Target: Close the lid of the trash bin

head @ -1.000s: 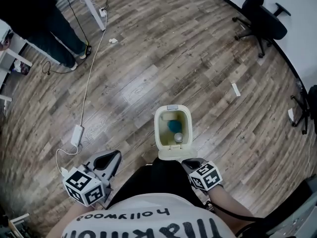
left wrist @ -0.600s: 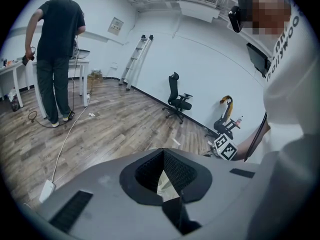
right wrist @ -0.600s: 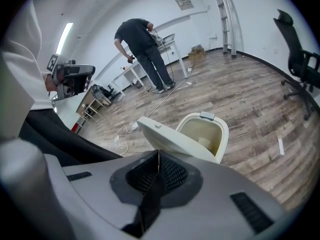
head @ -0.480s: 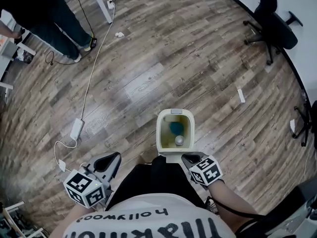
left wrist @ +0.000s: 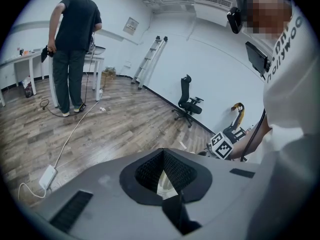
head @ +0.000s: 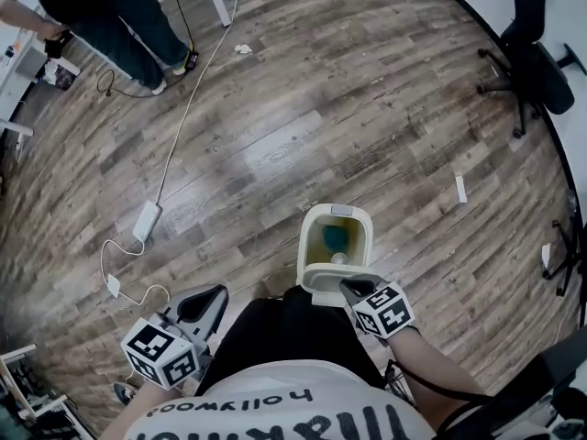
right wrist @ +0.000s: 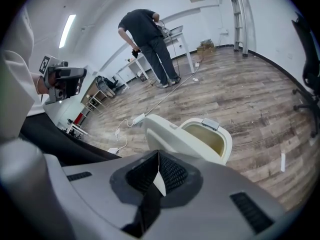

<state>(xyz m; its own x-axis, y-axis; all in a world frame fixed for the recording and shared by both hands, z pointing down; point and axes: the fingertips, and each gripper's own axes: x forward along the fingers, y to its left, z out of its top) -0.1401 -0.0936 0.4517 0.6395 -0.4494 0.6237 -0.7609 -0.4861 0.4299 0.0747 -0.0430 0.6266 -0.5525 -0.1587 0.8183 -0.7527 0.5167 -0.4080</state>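
The bin (head: 309,246) stands on the wood floor (head: 367,108), well in from its wall edge, right before the person's feet. Its lid (head: 323,279) is up on the near side; something blue, hard to make out, lies inside. The right gripper (head: 352,286), jaws together and empty, is just beside the lid. The left gripper (head: 205,300), likewise closed, hangs well apart. A cable (head: 183,122) trails beyond.

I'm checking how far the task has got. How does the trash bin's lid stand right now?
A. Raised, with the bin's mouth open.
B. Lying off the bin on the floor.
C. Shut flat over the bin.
A: the lid stands raised at the near edge of the trash bin, and the head view looks down into its open mouth.
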